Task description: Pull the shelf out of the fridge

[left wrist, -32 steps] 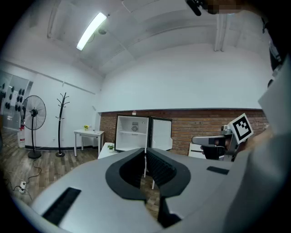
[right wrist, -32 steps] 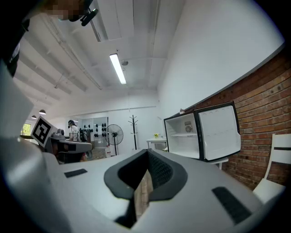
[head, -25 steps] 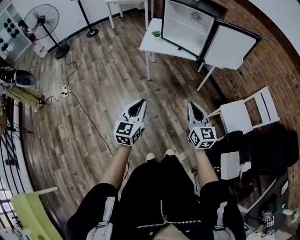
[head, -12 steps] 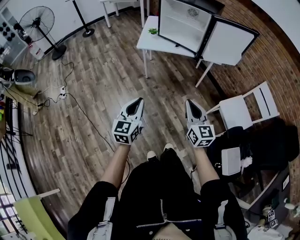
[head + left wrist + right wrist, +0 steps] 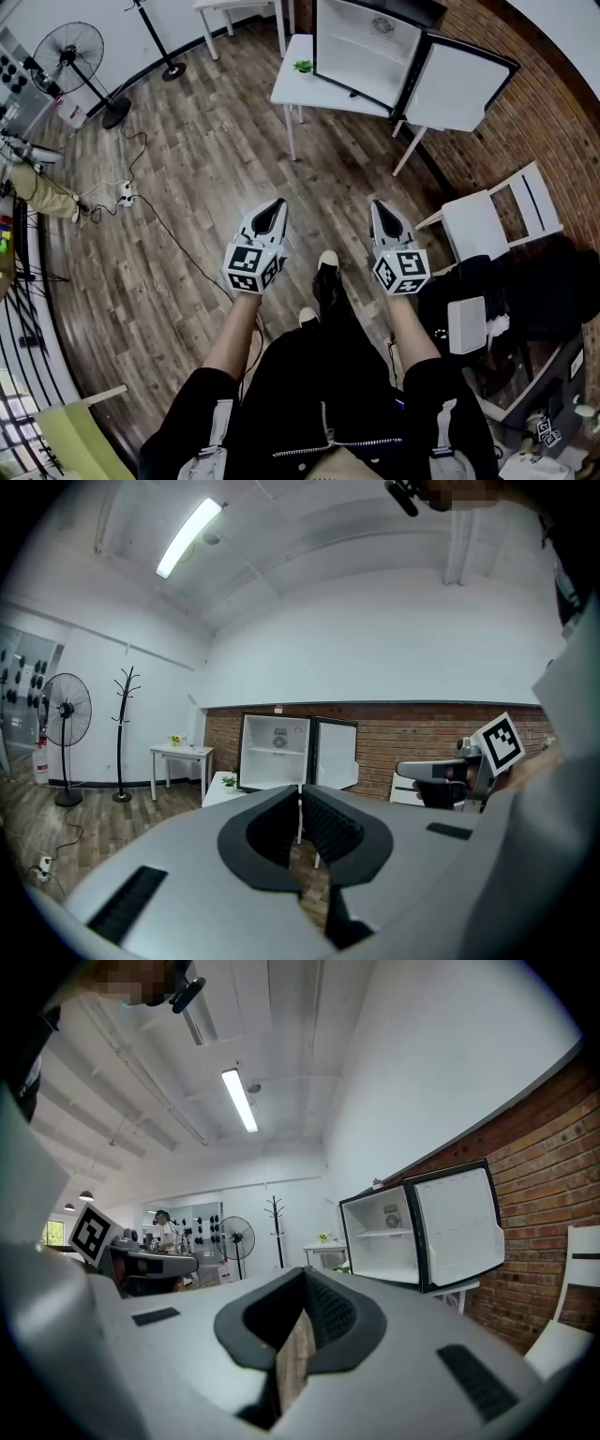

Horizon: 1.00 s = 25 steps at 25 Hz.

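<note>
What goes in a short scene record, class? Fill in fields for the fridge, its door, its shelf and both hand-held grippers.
fridge: small, white inside, on a white table
door: open, swung to the right
shelf: inside the fridge, not yet pulled out
left hand-held gripper: shut, empty, well short of the fridge
right hand-held gripper: shut, empty, well short of the fridge
</note>
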Motion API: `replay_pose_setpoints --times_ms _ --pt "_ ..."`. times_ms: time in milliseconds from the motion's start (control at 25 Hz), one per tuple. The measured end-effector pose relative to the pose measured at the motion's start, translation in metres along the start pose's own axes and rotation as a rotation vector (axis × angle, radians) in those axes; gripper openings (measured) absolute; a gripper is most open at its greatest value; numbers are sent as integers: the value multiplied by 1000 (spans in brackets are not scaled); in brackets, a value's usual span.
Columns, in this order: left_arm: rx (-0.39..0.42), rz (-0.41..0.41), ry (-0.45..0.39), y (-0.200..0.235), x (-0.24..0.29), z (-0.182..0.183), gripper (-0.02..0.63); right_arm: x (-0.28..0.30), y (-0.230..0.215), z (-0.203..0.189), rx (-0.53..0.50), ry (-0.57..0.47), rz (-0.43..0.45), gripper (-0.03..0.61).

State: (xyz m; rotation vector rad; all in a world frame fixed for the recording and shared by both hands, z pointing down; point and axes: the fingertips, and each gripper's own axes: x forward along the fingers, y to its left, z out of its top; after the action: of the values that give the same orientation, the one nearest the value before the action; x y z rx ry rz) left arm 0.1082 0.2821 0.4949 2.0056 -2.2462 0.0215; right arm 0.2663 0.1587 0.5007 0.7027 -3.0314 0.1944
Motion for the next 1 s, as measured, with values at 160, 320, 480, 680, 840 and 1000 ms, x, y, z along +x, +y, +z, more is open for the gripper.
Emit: replay_pose_setpoints --times_ms 160,320,480,680,840,1000 --pt "4 3 3 11 19 1 26 24 -7 4 35 -9 13 5" --pt "10 -7 14 26 48 2 26 55 -18 9 33 -11 20 5" --pt "11 -18 19 43 88 9 26 93 -38 16 39 -12 20 5" --pt "21 -30 23 67 143 24 26 146 -68 26 48 -15 16 5" --pt "17 -28 17 85 188 36 26 185 -93 35 49 -13 19 5" --pt "16 -34 13 97 234 47 26 222 -120 45 51 -12 22 5"
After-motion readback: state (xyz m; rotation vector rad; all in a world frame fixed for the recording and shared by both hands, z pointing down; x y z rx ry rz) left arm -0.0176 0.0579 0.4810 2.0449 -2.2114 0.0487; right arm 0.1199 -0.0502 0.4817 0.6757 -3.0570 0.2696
